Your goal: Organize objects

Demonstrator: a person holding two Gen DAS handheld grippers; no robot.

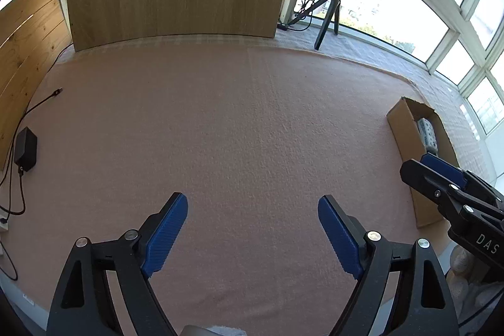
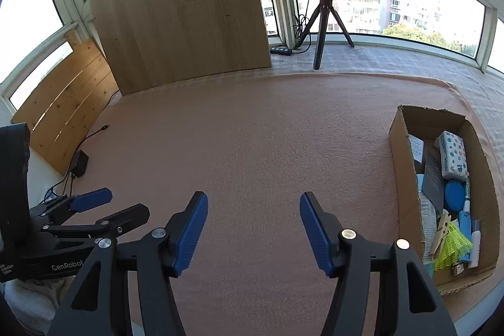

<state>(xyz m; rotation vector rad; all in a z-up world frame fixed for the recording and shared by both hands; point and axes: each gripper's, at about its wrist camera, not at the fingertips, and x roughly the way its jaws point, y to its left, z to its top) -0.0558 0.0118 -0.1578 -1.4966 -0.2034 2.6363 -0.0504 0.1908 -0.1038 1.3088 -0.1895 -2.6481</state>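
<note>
Both tongs are hanging empty over the pink blanket (image 2: 252,131): the left tongs (image 1: 252,207) are gaping wide, the right tongs (image 2: 253,203) are standing partly open. Off to the right, the cardboard box (image 2: 397,166) is sitting on the blanket, holding a tissue pack (image 2: 452,156), a blue lid (image 2: 454,191) and a yellow shuttlecock (image 2: 453,247).
</note>
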